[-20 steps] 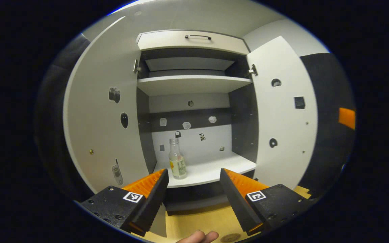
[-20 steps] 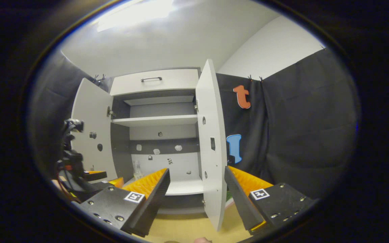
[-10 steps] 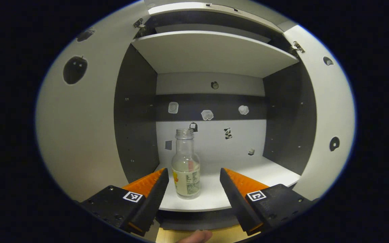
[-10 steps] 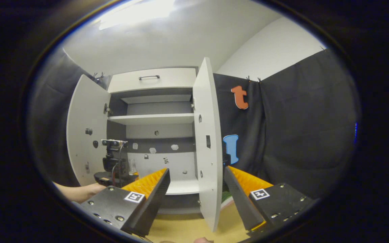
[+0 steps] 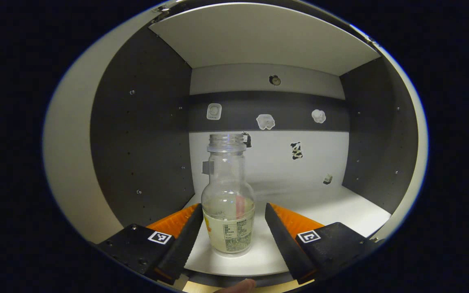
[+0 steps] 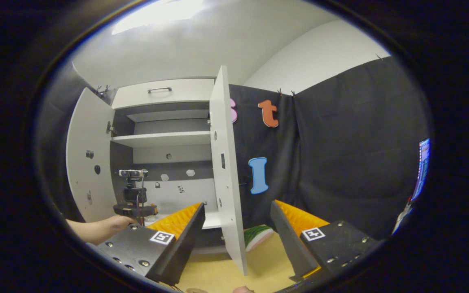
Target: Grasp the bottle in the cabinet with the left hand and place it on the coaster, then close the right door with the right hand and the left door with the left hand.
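Observation:
A clear glass bottle with no cap and a pale label stands upright near the front left of the cabinet's lower shelf. My left gripper is open, one finger on each side of the bottle's lower body, with small gaps to the glass. In the right gripper view a hand holds the left gripper at the lower shelf's mouth. My right gripper is open and holds nothing, in front of the open right door. The left door also stands open.
A flat green, white and pink piece lies on the wooden tabletop past the right door's lower edge. The upper shelf spans the cabinet above. Dark side walls close in the lower compartment. Black cloth hangs to the right.
My left gripper has gone forward into the lower compartment, so the bottle now stands between its fingers. The right gripper view has swung to the right.

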Available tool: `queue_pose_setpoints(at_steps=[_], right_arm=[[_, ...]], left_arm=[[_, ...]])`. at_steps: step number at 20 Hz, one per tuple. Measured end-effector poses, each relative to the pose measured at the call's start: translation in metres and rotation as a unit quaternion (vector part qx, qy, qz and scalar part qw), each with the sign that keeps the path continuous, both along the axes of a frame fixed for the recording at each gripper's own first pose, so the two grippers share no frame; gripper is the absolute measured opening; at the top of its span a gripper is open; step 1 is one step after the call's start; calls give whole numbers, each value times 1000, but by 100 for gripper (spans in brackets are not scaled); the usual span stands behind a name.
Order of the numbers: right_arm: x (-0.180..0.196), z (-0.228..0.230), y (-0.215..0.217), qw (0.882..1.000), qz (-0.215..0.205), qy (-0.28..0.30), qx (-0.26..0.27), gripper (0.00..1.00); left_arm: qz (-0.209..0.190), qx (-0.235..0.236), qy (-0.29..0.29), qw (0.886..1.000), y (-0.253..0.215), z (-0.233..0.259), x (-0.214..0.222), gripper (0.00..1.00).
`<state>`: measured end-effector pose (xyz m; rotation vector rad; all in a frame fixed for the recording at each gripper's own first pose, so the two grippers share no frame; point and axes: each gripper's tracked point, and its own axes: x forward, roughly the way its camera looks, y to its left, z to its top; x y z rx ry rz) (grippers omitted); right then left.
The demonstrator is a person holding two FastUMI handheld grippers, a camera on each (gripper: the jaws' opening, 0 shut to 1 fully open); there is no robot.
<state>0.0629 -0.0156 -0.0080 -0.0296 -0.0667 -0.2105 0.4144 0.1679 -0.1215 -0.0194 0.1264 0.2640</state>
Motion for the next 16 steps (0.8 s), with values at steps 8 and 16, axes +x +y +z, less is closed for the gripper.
queue_pose_setpoints(at_steps=[8,16], right_arm=[[-24,-7,-12,1000,-3,5,4,100],[-55,-6,-6,1000,16,0,12,100]], left_arm=[[-23,-3,-4,1000,-9,16,-17,78],[-73,-49,-30,996,-41,51,-105,78]])
